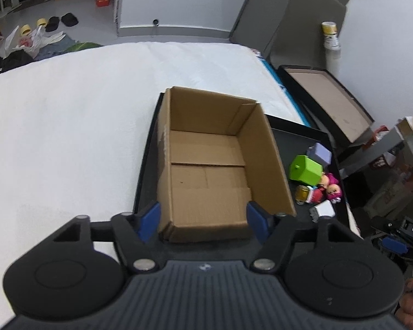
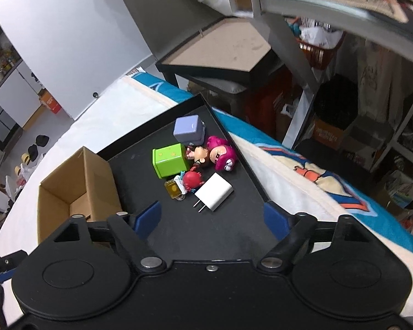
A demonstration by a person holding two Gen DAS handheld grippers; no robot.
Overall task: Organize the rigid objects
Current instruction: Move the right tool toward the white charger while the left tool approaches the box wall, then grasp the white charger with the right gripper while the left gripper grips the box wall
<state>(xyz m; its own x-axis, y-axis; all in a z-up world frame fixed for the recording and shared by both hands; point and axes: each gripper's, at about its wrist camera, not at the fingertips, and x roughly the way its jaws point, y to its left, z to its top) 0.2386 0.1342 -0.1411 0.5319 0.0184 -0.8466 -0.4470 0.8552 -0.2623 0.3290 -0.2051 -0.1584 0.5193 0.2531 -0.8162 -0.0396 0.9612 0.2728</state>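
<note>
An open, empty cardboard box (image 1: pixel 209 165) stands on a black tray (image 2: pixel 228 233) on a white bed. To its right on the tray lie a green cube (image 2: pixel 169 162), a lilac cube (image 2: pixel 186 129), a pink-haired doll (image 2: pixel 220 155), a red figure (image 2: pixel 192 179), a small yellow block (image 2: pixel 174 189) and a white charger plug (image 2: pixel 214 191). My left gripper (image 1: pixel 203 221) is open and empty over the box's near edge. My right gripper (image 2: pixel 213 217) is open and empty just short of the charger. The box also shows in the right wrist view (image 2: pixel 77 189).
The white bed surface (image 1: pixel 68 126) spreads to the left. A second flat black box (image 1: pixel 330 101) sits beyond the bed's right edge. A grey shelf frame (image 2: pixel 303 55) with clutter stands at the right. The bed's blue edge (image 2: pixel 330 187) runs beside the tray.
</note>
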